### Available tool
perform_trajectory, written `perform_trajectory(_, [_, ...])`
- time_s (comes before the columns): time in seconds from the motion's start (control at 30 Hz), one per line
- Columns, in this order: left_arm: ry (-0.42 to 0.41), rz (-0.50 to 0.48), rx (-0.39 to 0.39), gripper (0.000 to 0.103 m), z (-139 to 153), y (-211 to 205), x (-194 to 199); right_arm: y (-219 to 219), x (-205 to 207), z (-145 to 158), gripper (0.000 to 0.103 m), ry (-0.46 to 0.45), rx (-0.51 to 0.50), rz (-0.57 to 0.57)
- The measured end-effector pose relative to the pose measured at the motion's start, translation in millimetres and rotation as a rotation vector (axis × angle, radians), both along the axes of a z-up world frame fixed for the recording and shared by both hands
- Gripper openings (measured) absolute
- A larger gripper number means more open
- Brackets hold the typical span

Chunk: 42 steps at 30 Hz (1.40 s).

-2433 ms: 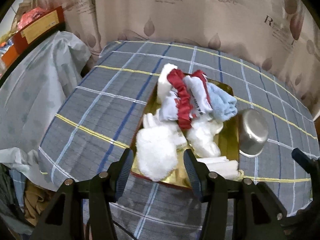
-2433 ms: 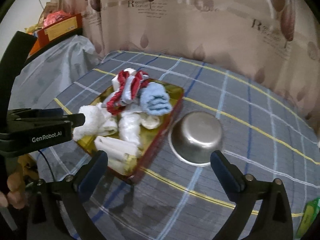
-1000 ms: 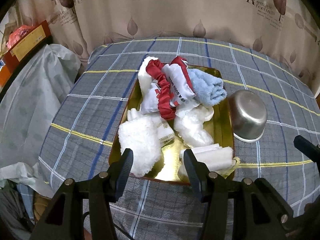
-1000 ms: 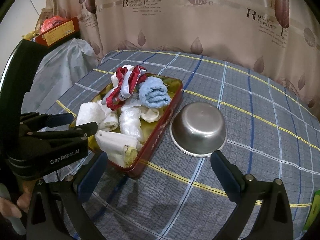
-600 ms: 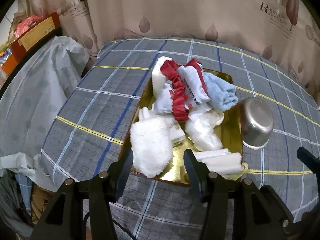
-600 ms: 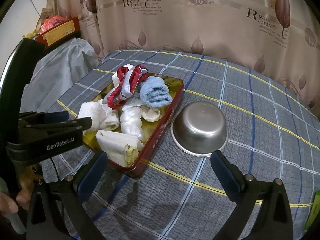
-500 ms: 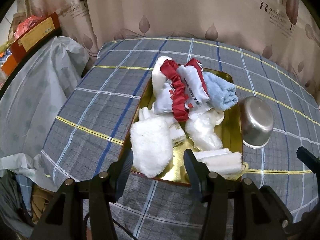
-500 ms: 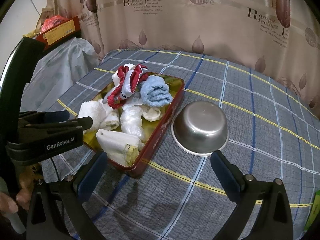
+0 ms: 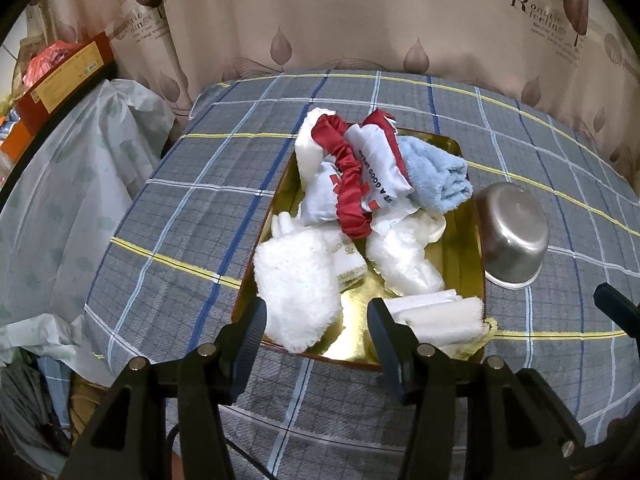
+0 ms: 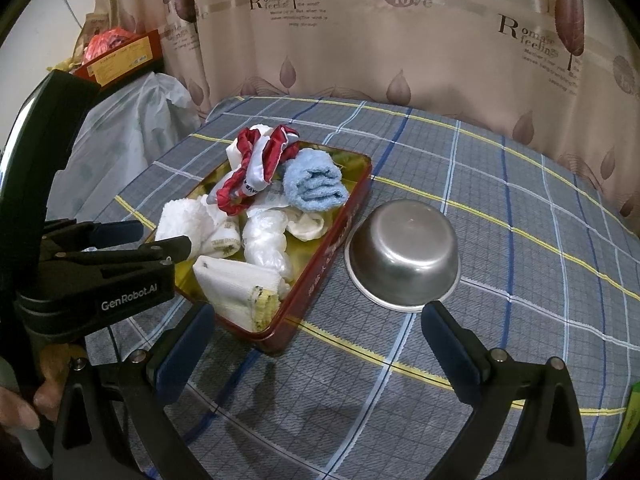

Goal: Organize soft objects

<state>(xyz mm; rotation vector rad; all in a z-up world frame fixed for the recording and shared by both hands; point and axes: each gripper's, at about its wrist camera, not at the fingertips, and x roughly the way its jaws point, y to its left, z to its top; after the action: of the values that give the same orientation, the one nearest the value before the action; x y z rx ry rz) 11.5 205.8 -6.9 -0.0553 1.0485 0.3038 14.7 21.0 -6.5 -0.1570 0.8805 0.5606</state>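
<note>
Now, notes by item.
Left gripper (image 9: 316, 322): jaws spread, nothing between the pads; it hangs over the near edge of the tray, pointed steeply down.
Right gripper (image 10: 316, 348): jaws spread wide, empty; it hovers above bare cloth, near the tray's corner and the bowl.
Hand (image 10: 18, 408): fingers wrapped round the left gripper's handle, seen at the lower left of the right wrist view.
Fluffy white cloth (image 9: 296, 284): in the tray's near left part, just beyond the left gripper's fingertips, not touched.
Folded white cloth (image 9: 436, 318): in the tray's near right corner, its yellowish edge against the wall.
Clear plastic bundle (image 9: 404, 260): middle of the tray, between the two white cloths.
Red-and-white fabric (image 9: 352, 184): heaped at the far end, partly over the rim.
Blue towel (image 9: 436, 178): rolled, far right of the tray, touching the red-and-white heap.
Tray (image 10: 332, 248): rectangular tin, gold inside, red outside, on the tablecloth.
Steel bowl (image 10: 404, 252): upside down, just beside the tray's right wall.
Tablecloth (image 10: 500, 240): grey check with blue, white and yellow lines.
Curtain (image 10: 400, 40): beige, leaf print, behind the table.
</note>
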Motion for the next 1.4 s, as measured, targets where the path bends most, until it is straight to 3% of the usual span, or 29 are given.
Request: perform_trajectory(1.4, [0.019, -0.002, -0.008, 0.054, -4.2, 0.3, 2.5, 3.2, -0.1, -5.5, 0.102, 0.024, 0.001, 0.017])
